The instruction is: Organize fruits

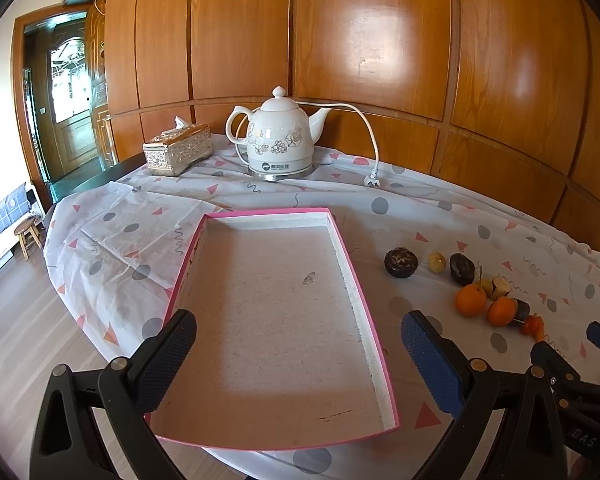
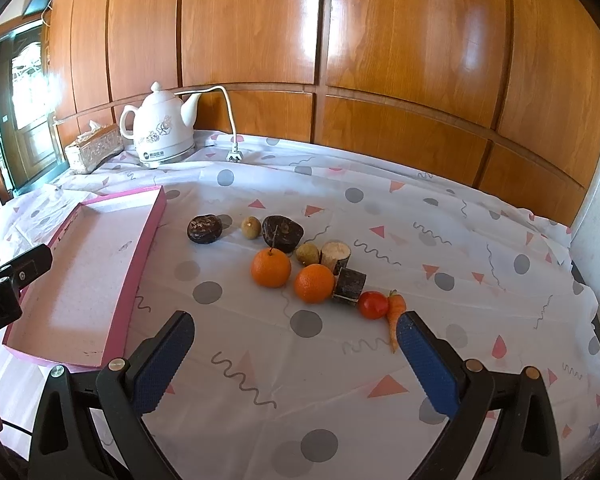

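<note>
**Empty tray, fruit waiting to its right**

The left gripper [image 1: 298,344] hovers over the near end of the pink tray [image 1: 364,300], jaws spread wide, gripping nothing. The tray holds nothing yet. To its right on the patterned tablecloth [image 2: 440,208] lies the cluster: a dark fruit [image 2: 204,229], two oranges [image 2: 271,268] touching side by side, a tomato [image 2: 373,305] and a small carrot [image 2: 396,312]. The right gripper [image 2: 294,354] hangs just short of them, also wide open and empty. Best, I judge, to take an orange first, closing across its widest part without nudging its neighbours.
</note>
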Available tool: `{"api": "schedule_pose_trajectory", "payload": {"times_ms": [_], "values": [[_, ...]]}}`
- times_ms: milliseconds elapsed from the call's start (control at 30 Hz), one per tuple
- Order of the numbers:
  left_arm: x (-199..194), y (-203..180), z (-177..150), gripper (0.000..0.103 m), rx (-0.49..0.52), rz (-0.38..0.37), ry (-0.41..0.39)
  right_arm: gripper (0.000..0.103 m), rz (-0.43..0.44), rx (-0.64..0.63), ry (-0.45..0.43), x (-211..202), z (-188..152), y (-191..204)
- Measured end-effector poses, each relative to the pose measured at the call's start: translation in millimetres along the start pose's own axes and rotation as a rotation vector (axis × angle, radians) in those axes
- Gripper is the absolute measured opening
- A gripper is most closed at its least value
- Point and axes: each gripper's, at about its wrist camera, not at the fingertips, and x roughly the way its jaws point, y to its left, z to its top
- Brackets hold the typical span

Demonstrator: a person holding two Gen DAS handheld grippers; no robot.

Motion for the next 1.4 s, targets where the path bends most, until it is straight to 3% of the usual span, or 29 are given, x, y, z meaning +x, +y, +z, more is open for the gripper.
{"api": "schedule_pose_trajectory", "payload": {"times_ms": [1100,1200,1267,1400], "values": [[-2,-7,0,0.103,0.016,-0.013,0.011,0.103,0.010,-0.002,0.005,2,0,-7],[1,-5,-1,0.103,0.008,-0.070,0.030,0.103,0.025,-0.014,0.023,6,2,-12],[4,-1,-1,0.103,-0.027,-0.169,0.051,0.102,0.040,-0.025,0.042,10,5,-19],[10,-5,-2,0.103,-0.024,-0.192,0.088,0.102,0.051,0.003,0.095,24,17,-51]]}}
